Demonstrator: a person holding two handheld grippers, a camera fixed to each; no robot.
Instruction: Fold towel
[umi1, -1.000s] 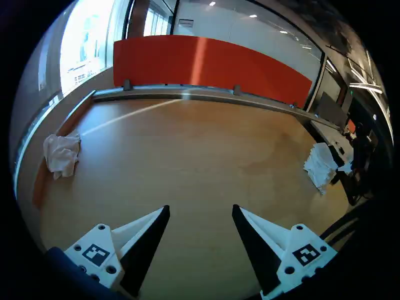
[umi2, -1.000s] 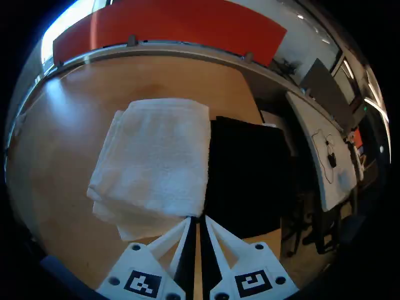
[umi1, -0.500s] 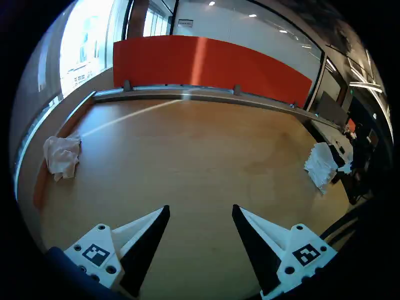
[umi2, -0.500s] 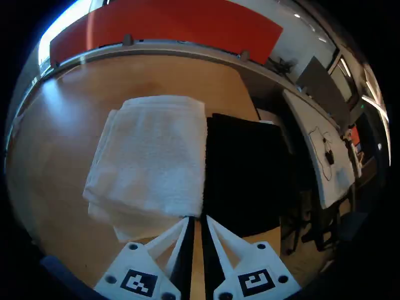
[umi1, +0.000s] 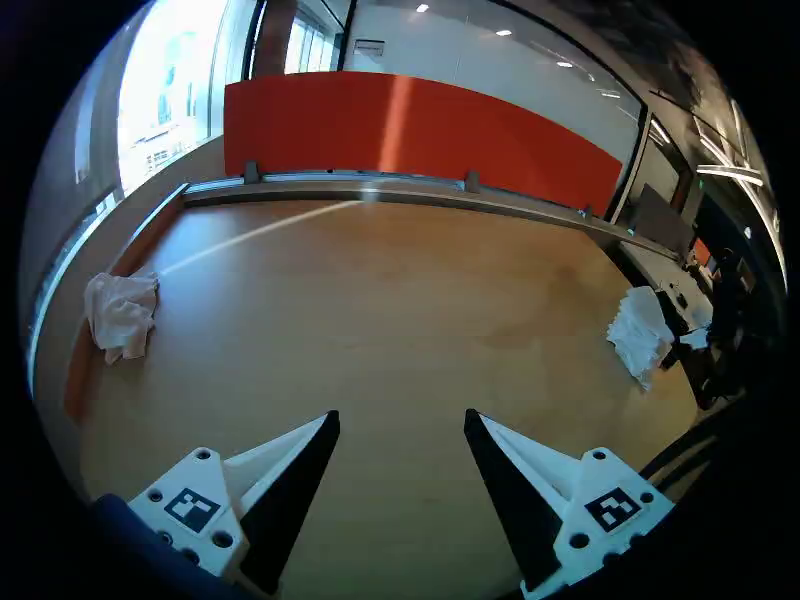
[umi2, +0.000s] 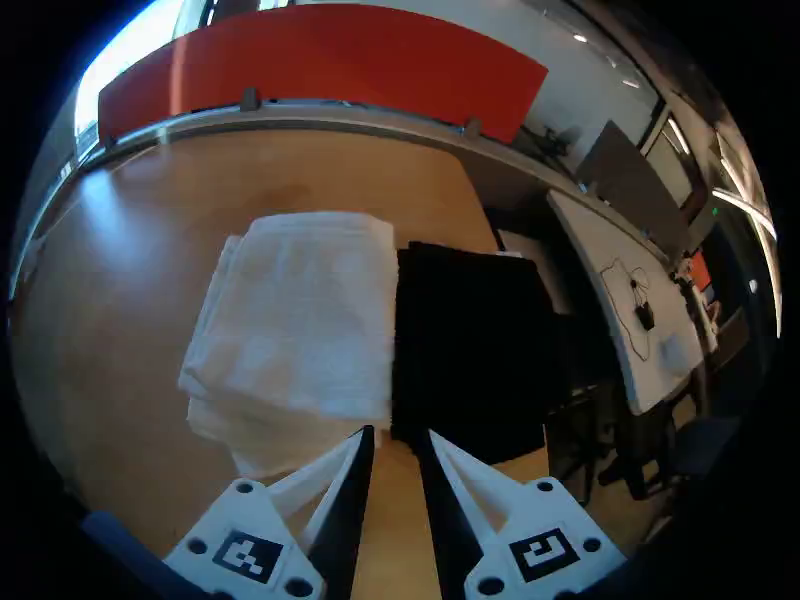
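In the right gripper view, the folded towel (umi2: 295, 310) lies on the wooden surface (umi2: 120, 300), a neat white stack of several layers with its long sides running away from the right claw (umi2: 395, 435). The towel sits just ahead of this claw and a little to its left. Its near edge, where the lower layers stick out unevenly, reaches down to the tip of the claw's left finger, though I cannot tell whether they touch. The right claw stands narrowly parted, with a slim gap between the two fingers and nothing held in it. The gap points at the seam where the towel's right side meets a flat black pad (umi2: 470, 350) lying right against it. Beyond the towel, an orange panel (umi2: 330, 55) runs along the far rim of the surface, and a pale desk (umi2: 620, 300) stands off to the right.

In the left gripper view, the left claw (umi1: 400, 415) is spread wide, empty, over a bare stretch of the surface (umi1: 380, 300). A crumpled cloth (umi1: 120, 315) lies well away at the left edge, and a white bundle (umi1: 640, 335) sits well away at the right edge. Neither is near the fingers. The orange panel (umi1: 420, 130) closes off the far side, with a bright window (umi1: 165, 90) to its left
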